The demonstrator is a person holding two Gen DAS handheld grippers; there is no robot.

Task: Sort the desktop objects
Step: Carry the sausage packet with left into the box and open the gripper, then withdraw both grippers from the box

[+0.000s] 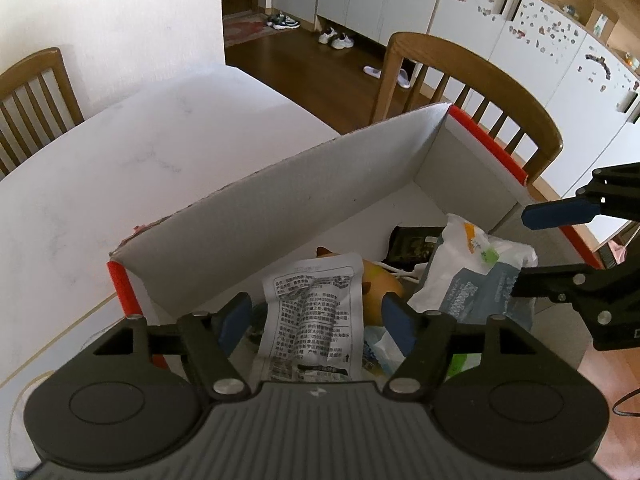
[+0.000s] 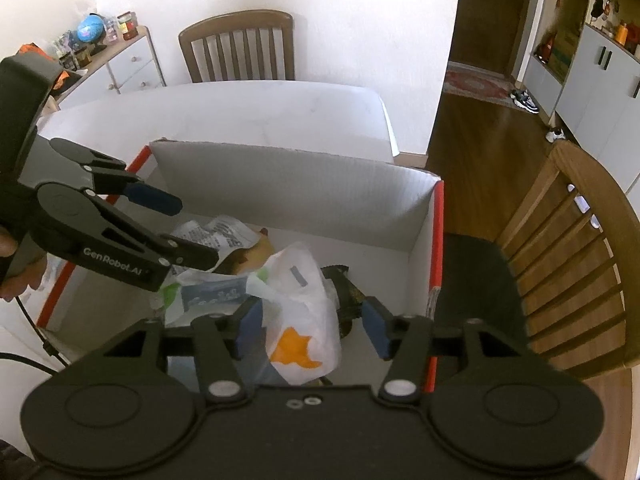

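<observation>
A white table (image 1: 100, 168) carries a red-edged cardboard box (image 1: 280, 208) at its right edge, holding a white plastic bag (image 2: 304, 308), a printed packet (image 1: 312, 312) and a dark pouch (image 1: 414, 244). Above the box, the left gripper (image 1: 316, 320) and right gripper (image 2: 312, 328) both hang wide open, gripping nothing.

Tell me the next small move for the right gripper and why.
Probably lift the right gripper straight up out of the box. Its jaws stand open around the white plastic bag, which already lies inside with the other items, and the left gripper is open too.
</observation>
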